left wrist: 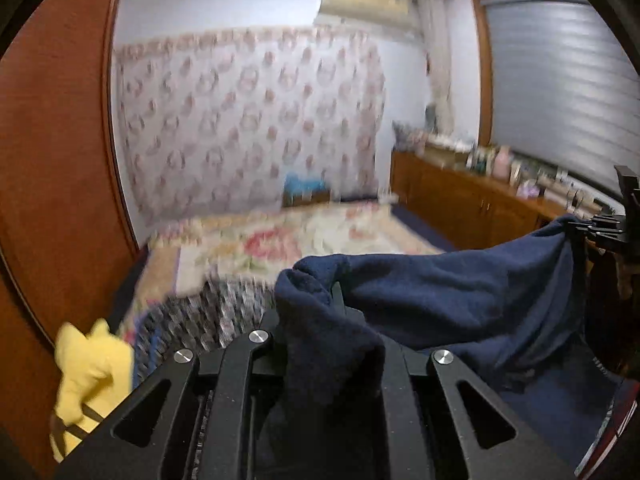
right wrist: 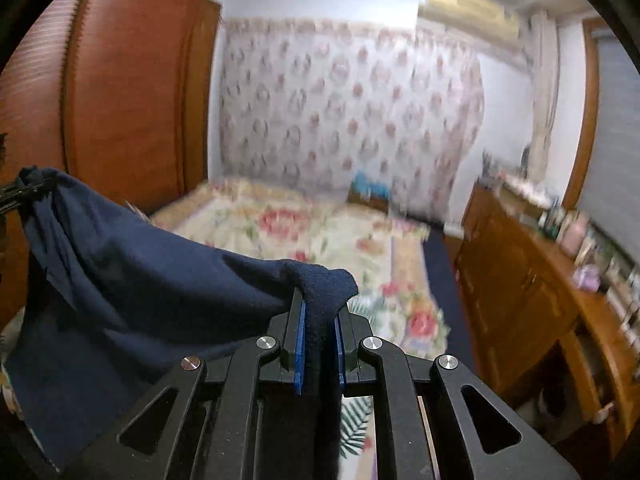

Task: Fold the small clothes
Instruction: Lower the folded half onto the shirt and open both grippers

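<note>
Navy garment [right wrist: 132,276] hangs stretched in the air above the floral bed [right wrist: 304,232], one corner clamped in the left gripper [left wrist: 338,300], the other in the right gripper [right wrist: 320,312], probably to spread it flat for folding.

Floral bedspread [right wrist: 320,232], floral wall hanging [left wrist: 248,120], wooden cabinets [right wrist: 528,288].
</note>
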The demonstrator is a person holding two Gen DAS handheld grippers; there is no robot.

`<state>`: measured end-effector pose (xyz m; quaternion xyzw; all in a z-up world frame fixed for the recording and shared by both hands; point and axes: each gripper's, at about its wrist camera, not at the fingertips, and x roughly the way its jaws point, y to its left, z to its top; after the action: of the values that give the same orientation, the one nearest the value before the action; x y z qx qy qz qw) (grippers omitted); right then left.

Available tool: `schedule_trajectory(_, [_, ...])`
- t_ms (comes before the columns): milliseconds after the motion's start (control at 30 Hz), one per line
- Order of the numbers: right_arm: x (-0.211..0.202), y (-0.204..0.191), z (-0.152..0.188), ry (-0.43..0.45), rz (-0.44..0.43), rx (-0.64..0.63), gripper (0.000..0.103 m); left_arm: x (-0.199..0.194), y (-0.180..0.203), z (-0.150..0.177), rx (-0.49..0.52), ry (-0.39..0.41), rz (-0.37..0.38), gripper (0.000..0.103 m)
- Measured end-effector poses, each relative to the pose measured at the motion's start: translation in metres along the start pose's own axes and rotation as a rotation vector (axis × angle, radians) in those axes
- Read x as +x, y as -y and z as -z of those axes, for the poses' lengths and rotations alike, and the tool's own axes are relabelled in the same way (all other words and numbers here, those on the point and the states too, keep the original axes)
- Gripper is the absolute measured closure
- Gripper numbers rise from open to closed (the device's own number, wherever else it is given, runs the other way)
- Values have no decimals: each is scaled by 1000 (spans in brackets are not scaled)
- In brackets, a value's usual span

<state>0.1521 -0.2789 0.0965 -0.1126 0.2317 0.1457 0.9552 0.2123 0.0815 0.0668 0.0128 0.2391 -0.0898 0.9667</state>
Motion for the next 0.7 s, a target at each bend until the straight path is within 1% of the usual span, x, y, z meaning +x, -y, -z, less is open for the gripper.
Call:
schedule_trajectory(100, [57,0,8,-77,-13,43,92,25,-1,14,-8,-62,-3,90])
schedule_trajectory(200, [95,0,9,-126,-20,66,92,38,-1,18,-7,-91,0,89])
schedule_trajectory(333, [125,11,0,-153,-33,78,92,49,1,19,-1,-127,2,86])
schedule_trajectory(400, [119,18,-9,-158,-37,84,92,56,2,17,-2,-154,-4,78])
schedule_trajectory(433, [122,23,-13,-167,-36,82,91,56,2,17,-5,-164,-2,76])
schedule_trajectory(500, [116,31,-12,-190,-40,78,86,52,-2,18,-18,-169,13,65])
schedule_trajectory(533, [113,37,-9,-201,-45,76,82,48,-3,20,-25,-169,19,62])
schedule_trajectory(567, [111,39,-3,-208,-42,72,79,45,-5,22,-33,-170,23,61])
schedule_trajectory(633, [112,43,-1,-228,-45,86,68,38,-8,28,-52,-173,25,61])
schedule_trajectory(667, [113,44,1,-240,-55,101,60,34,-9,32,-60,-179,25,61])
schedule_trajectory(700, [111,45,2,-246,-52,107,58,34,-10,33,-63,-183,23,61])
